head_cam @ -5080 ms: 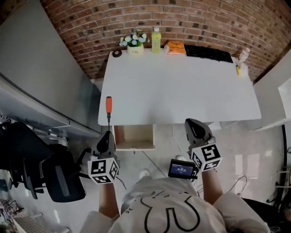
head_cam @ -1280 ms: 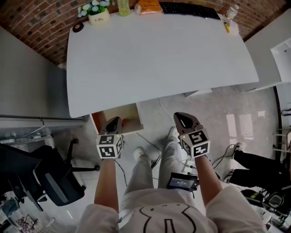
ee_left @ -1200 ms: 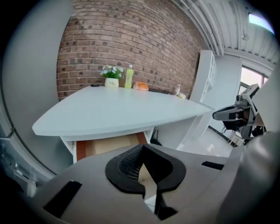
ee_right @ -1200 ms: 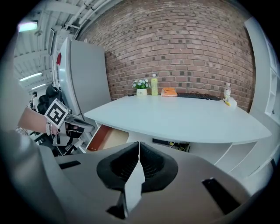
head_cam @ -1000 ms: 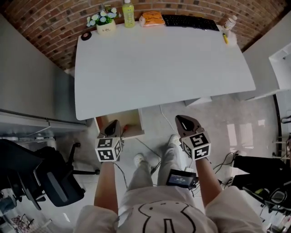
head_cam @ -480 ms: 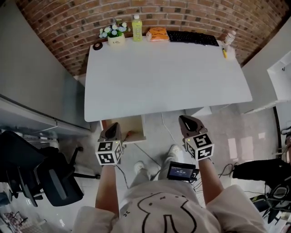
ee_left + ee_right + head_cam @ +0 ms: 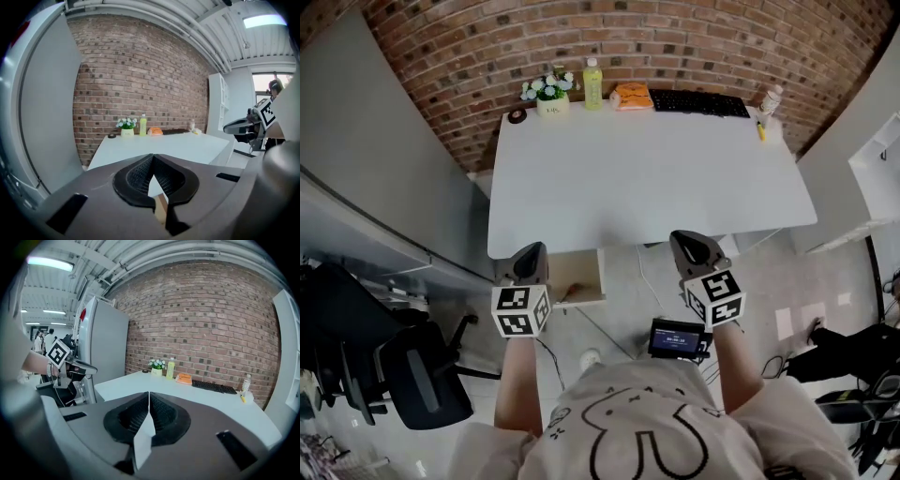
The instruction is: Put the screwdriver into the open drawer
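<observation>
The screwdriver (image 7: pixel 568 293) shows only as a faint reddish streak, too small to make out well. It lies inside the open drawer (image 7: pixel 581 270), close to the drawer's front edge. The drawer juts out from under the near edge of the desk (image 7: pixel 647 178), toward the desk's near left corner.

The left gripper (image 7: pixel 532 251) hangs just beside the drawer's left side. Its jaws are closed tip to tip with nothing between them. The right gripper (image 7: pixel 686 242) is held off the near edge toward the middle, well apart from the drawer. Its jaws are also pressed together and empty.

Along the desk's far edge stand a flower pot (image 7: pixel 548 95), a yellow-green bottle (image 7: pixel 593 84), an orange packet (image 7: pixel 633 96) and a black keyboard (image 7: pixel 698 103). A white bottle (image 7: pixel 769 98) is at the far right corner. A brick wall (image 7: pixel 675 42) rises behind the desk, and a black office chair (image 7: pixel 403 384) stands on the floor at the person's left.
</observation>
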The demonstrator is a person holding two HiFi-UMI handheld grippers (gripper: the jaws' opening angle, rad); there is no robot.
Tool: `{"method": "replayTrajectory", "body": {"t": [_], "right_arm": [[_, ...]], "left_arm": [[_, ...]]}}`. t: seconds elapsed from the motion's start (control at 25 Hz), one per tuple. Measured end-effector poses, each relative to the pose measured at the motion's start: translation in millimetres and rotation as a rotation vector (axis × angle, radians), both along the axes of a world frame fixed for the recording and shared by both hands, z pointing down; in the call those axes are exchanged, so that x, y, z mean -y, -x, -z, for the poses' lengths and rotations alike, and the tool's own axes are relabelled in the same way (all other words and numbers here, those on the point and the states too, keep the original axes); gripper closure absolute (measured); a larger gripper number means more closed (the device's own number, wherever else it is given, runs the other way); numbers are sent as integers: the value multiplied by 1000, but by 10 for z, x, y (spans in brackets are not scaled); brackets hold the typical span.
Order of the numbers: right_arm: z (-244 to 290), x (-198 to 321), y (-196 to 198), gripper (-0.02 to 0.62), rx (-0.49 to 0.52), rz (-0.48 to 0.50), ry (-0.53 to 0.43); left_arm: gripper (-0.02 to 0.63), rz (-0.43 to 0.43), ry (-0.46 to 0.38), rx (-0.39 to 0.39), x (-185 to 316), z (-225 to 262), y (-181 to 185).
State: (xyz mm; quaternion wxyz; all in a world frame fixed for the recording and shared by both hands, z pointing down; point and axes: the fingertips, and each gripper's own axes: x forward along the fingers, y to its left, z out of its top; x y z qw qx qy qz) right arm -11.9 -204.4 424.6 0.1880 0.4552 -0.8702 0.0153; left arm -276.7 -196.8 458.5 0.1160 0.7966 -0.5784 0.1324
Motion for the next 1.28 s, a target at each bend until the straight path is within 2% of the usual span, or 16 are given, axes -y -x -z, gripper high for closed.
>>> {"method": "replayTrajectory", "body": {"t": [0.56, 0.88, 1.28], "right_arm": [[964, 5, 130, 575, 28, 27, -235], [1361, -136, 264, 575, 59, 64, -337], [1399, -204, 305, 577, 82, 72, -348]], "left_arm": [[595, 15, -229, 73, -47, 1004, 71], [595, 12, -384, 82, -229, 1595, 57], [595, -1, -428, 80, -254, 1731, -17]]}}
